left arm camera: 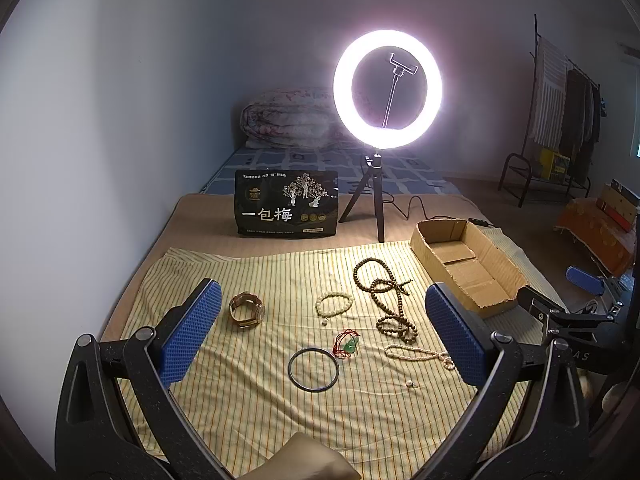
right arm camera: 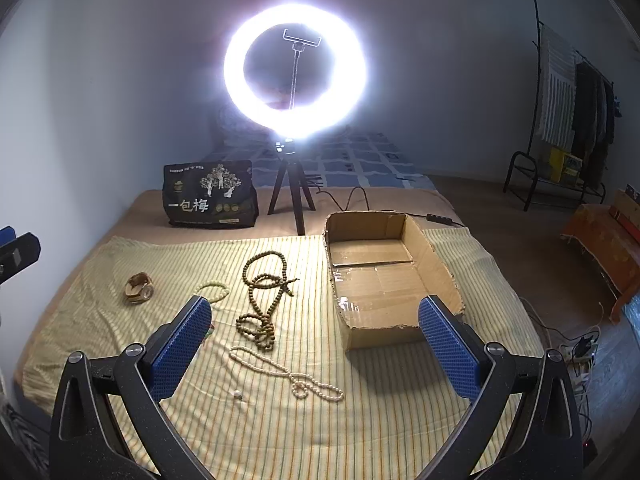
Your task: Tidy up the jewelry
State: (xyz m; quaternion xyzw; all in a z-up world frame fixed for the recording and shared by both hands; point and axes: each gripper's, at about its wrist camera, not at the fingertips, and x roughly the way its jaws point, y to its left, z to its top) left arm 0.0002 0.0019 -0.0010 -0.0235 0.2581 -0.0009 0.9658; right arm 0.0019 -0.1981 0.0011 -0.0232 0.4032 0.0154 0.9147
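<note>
Cardboard box [right arm camera: 384,276], far right on the striped cloth [right arm camera: 280,420]: open-topped, nothing inside. Left gripper [left arm camera: 322,338]: jaws spread wide, holding nothing, raised above the cloth's near edge. Right gripper [right arm camera: 314,354]: likewise spread and unladen. On the cloth left of the box: wooden bead strand [right arm camera: 262,296], pearl necklace [right arm camera: 288,374], watch [left arm camera: 247,311], pale bracelet [left arm camera: 334,305], black bangle [left arm camera: 314,369], green pendant [left arm camera: 349,345]. Bare cloth lies near the grippers.

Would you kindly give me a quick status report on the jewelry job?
Left gripper open, right gripper open, both empty. Jewelry on striped cloth; cardboard box holds none. Nothing blocking pearl necklace.
</note>
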